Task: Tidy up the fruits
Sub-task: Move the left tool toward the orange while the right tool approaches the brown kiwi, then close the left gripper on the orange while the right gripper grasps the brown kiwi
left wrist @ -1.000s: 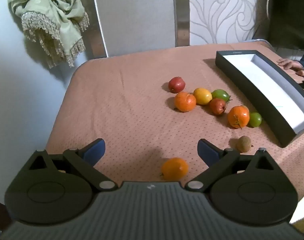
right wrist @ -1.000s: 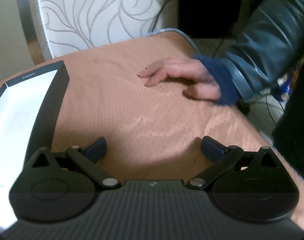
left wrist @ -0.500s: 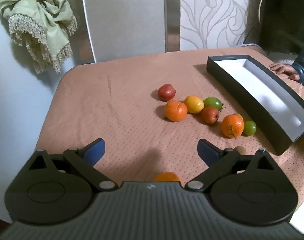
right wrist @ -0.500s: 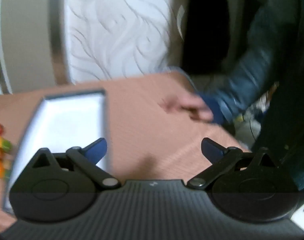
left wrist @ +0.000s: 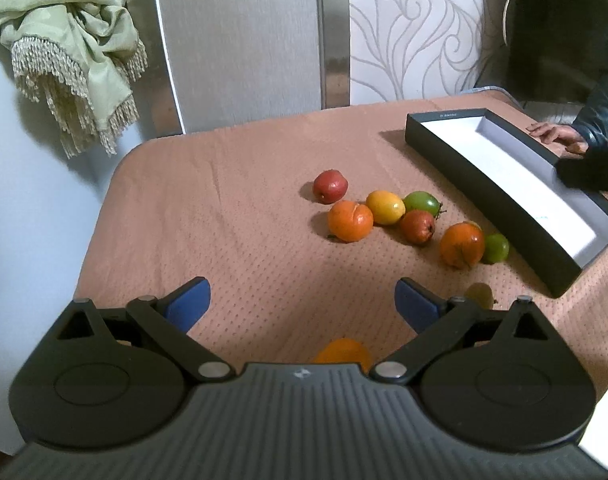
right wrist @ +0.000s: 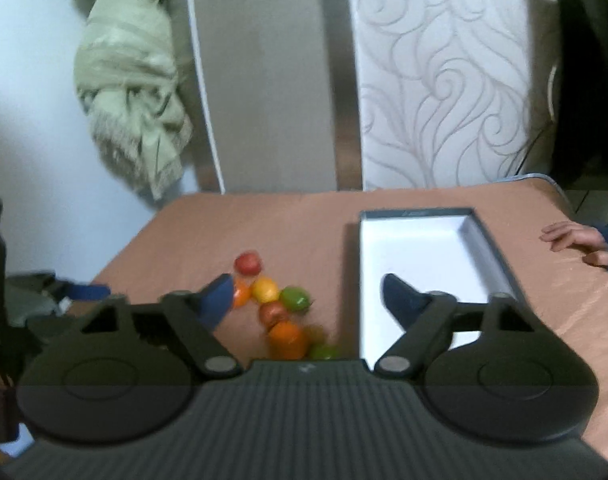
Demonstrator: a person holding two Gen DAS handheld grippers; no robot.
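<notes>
Left gripper (left wrist: 301,300): jaws spread wide, holding nothing, above the brown tablecloth (left wrist: 223,216). One orange (left wrist: 342,351) lies just below the jaws, half hidden by the gripper body; a small brown fruit (left wrist: 479,293) sits beside the right finger. Farther out, a loose cluster: red fruit (left wrist: 330,186), orange (left wrist: 350,221), yellow fruit (left wrist: 385,207), green fruit (left wrist: 422,203), second red fruit (left wrist: 418,227), another orange (left wrist: 462,245) touching a small green fruit (left wrist: 496,248). To the right lies the dark box (left wrist: 484,200), white inside and empty.

Right gripper (right wrist: 304,300): jaws likewise wide and empty, above the blurred fruit row and the box's near end. A person's hand (right wrist: 576,242) rests on the cloth beyond the box.
</notes>
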